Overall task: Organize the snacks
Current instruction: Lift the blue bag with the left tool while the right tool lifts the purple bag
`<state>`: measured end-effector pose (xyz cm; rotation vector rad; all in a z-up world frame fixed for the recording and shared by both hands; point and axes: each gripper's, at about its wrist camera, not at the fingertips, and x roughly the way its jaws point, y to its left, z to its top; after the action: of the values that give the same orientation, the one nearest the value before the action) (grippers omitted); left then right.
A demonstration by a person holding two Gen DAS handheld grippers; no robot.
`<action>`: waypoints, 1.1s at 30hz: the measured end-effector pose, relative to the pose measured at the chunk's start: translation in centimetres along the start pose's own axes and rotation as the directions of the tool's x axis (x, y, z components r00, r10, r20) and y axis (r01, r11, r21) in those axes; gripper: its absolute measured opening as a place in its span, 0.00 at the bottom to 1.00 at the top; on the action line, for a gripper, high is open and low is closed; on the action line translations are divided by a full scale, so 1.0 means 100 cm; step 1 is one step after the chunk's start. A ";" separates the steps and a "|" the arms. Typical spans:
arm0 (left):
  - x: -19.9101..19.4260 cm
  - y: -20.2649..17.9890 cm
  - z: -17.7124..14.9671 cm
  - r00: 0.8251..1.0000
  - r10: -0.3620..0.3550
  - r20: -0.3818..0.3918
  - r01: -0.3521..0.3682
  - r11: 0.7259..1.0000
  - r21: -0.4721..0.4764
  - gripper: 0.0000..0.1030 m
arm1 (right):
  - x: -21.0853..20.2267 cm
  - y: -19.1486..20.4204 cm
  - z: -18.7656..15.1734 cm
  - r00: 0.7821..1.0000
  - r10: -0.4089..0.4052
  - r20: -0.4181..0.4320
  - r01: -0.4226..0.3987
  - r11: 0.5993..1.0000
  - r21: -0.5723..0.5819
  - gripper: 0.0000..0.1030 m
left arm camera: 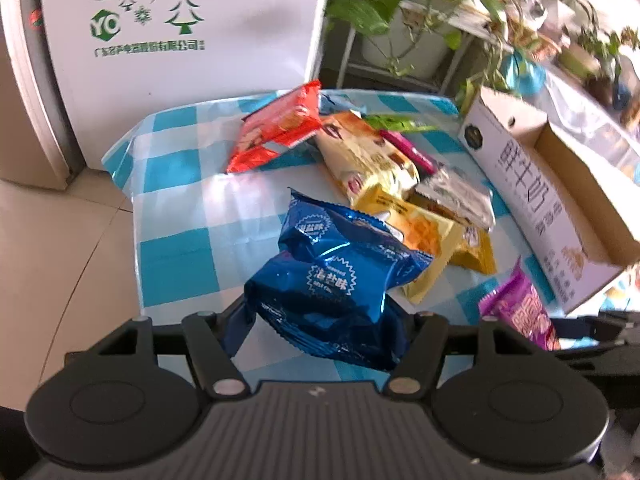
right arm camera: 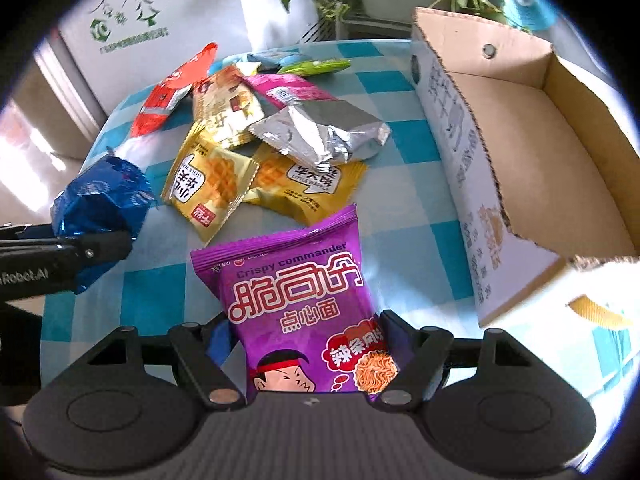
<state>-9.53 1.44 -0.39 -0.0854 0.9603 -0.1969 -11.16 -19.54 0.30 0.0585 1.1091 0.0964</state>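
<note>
My left gripper (left arm camera: 320,320) is shut on a crinkled blue snack packet (left arm camera: 332,276), held just above the blue-and-white checked tablecloth (left arm camera: 180,208). The right wrist view shows that blue packet (right arm camera: 100,204) at the left edge. My right gripper (right arm camera: 306,340) is shut on the lower end of a purple noodle-snack packet (right arm camera: 304,280), which also shows in the left wrist view as the purple packet (left arm camera: 520,312). An open cardboard box (right arm camera: 452,120) with nothing visible inside stands to the right. Loose packets lie in a pile: red (left arm camera: 276,132), yellow waffle packets (right arm camera: 212,188), silver (right arm camera: 320,132), pink (right arm camera: 288,86).
A white cabinet (left arm camera: 180,40) printed with green trees stands behind the table. Potted plants (left arm camera: 368,0) on a metal stand fill the back right. Pale floor tiles (left arm camera: 52,240) lie beyond the table's left edge. A green packet (right arm camera: 316,66) sits at the pile's far end.
</note>
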 end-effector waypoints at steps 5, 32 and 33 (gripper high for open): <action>-0.005 0.006 0.001 1.000 -0.025 0.017 0.026 0.999 -0.042 0.63 | -0.008 -0.003 -0.001 1.000 0.004 0.028 -0.005 1.000 0.030 0.78; -0.019 -0.010 0.021 0.991 0.007 0.130 0.011 0.990 -0.143 0.63 | -0.033 0.000 0.034 0.995 0.025 0.095 -0.022 0.999 -0.034 0.78; -0.019 -0.012 0.023 0.990 0.013 0.139 0.007 0.990 -0.144 0.63 | -0.036 -0.002 0.039 0.995 0.024 0.099 -0.020 0.999 -0.039 0.78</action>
<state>-8.86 0.66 2.66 -0.2281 0.8343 -0.1165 -9.26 -20.12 5.17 0.0411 1.0067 0.1332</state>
